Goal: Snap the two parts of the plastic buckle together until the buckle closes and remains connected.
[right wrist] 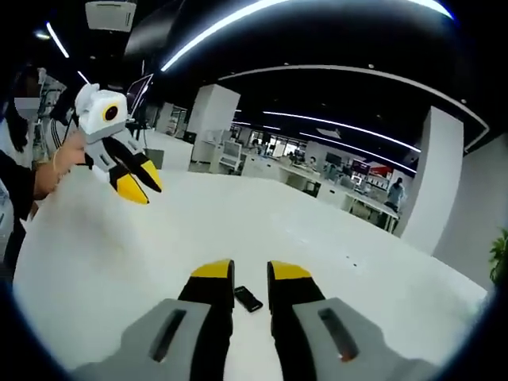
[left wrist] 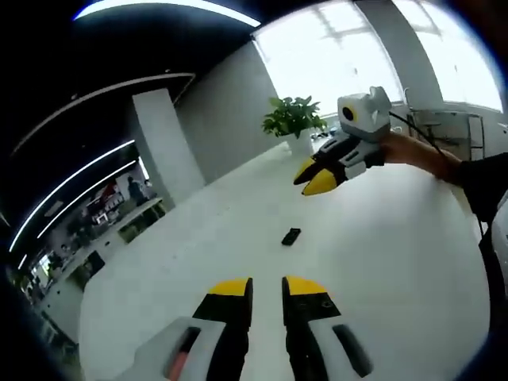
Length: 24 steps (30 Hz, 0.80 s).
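Small black buckle (left wrist: 291, 236) lying flat on white table (left wrist: 397, 262), no readable lettering or brand on it. Left gripper (left wrist: 267, 287) raised above table, jaws spread, nothing between. Right gripper (right wrist: 251, 271) likewise parted and empty, buckle (right wrist: 248, 298) showing just beyond its tips.
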### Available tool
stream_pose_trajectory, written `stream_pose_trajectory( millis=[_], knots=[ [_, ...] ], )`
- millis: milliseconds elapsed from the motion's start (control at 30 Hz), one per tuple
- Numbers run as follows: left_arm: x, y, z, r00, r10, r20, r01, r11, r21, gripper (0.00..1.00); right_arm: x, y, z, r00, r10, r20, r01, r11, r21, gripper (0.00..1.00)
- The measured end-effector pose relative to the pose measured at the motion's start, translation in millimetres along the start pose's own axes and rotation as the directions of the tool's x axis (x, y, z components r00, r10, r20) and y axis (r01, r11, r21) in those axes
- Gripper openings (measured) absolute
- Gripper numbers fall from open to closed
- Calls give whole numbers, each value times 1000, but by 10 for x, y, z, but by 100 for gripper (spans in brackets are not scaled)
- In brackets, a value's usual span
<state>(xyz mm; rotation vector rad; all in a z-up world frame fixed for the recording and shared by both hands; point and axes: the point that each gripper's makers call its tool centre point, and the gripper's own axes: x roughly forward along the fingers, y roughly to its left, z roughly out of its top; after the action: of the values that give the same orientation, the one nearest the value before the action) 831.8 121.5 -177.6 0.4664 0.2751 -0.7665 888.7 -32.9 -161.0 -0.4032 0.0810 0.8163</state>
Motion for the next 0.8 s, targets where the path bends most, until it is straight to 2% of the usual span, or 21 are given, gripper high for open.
stream_pose_trajectory(
  millis=[133, 233, 300, 367, 567, 667, 800],
  knots=[
    [-87, -65, -35, 1000, -2, -10, 2, 1000, 10, 14, -125, 18, 85, 1000, -12, 16, 12, 1000, 6, 16],
    [-164, -90, -29, 1000, 6, 3, -6, 1000, 12, 14, -214, 35, 117, 999, -19, 29, 19, 1000, 8, 16],
    [-209, -110, -22, 1000, 7, 17, -7, 1000, 19, 15, -262, 51, 91, 999, -23, 23, 23, 1000, 20, 16],
    [-246, -118, -33, 1000, 11, 21, -11, 1000, 9, 15, -310, 81, 6, 1000, -24, -12, 24, 999, 44, 16],
    [-356, -134, -78, 999, 33, 32, -33, 999, -5, 16, -452, 193, -73, 1000, -9, -17, 10, 996, 90, 17],
    [-431, -133, -81, 998, 33, 53, -34, 999, 8, 16, -582, 216, -37, 999, -32, 0, 32, 996, 78, 18],
    [-527, -68, -106, 995, 74, 61, -74, 997, -3, 16, -740, 212, 30, 997, -69, 28, 67, 995, 68, 18]
  ],
)
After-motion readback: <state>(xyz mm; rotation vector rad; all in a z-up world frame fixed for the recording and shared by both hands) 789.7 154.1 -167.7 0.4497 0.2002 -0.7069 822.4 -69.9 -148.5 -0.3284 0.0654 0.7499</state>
